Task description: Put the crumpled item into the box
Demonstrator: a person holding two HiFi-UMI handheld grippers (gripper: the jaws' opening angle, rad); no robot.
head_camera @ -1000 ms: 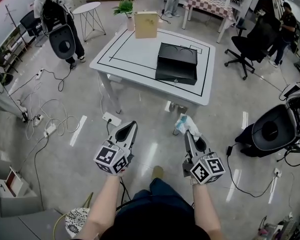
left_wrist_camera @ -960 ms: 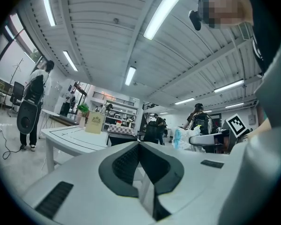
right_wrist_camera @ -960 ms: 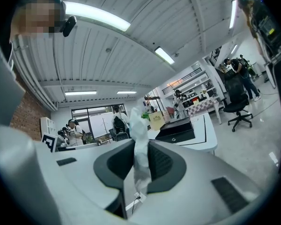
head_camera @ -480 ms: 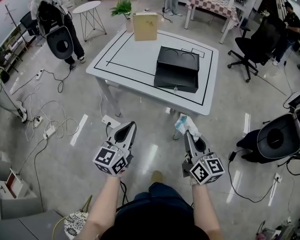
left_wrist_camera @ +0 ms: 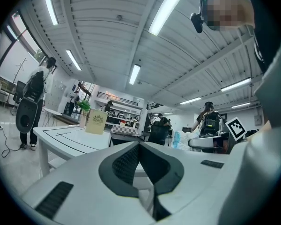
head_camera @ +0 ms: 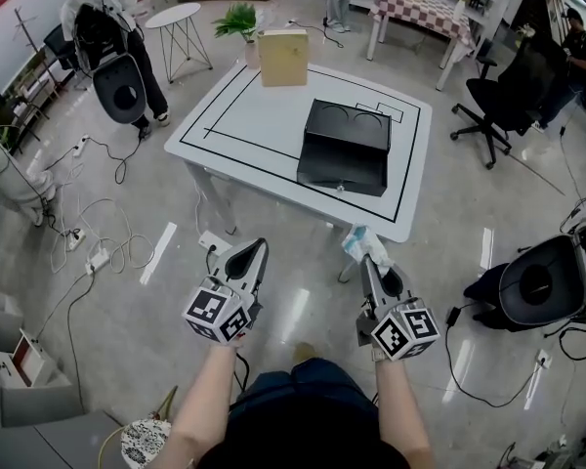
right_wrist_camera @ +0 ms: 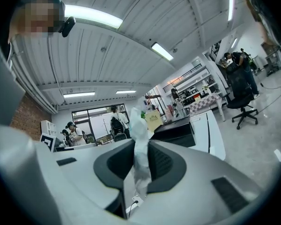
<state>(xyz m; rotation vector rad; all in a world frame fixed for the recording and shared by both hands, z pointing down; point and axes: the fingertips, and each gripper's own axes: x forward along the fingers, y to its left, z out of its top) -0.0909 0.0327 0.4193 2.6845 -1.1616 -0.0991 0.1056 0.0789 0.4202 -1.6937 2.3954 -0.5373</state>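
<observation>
A black box sits on a white table marked with black lines, and a tan paper bag stands at the table's far edge. Both grippers are held level over the floor, short of the table's near edge. My right gripper is shut on a crumpled white and pale blue item, which sticks up between the pads. Beyond it the right gripper view shows the black box. My left gripper is shut with nothing in it, its jaws meeting at the tip.
Cables and power strips trail over the floor on the left. A round black device lies at the right, office chairs behind it. A person, a round side table and a plant stand beyond the table.
Both grippers have moved forward together toward the table, which now lies nearer in the head view. The right gripper still grips the crumpled item.
</observation>
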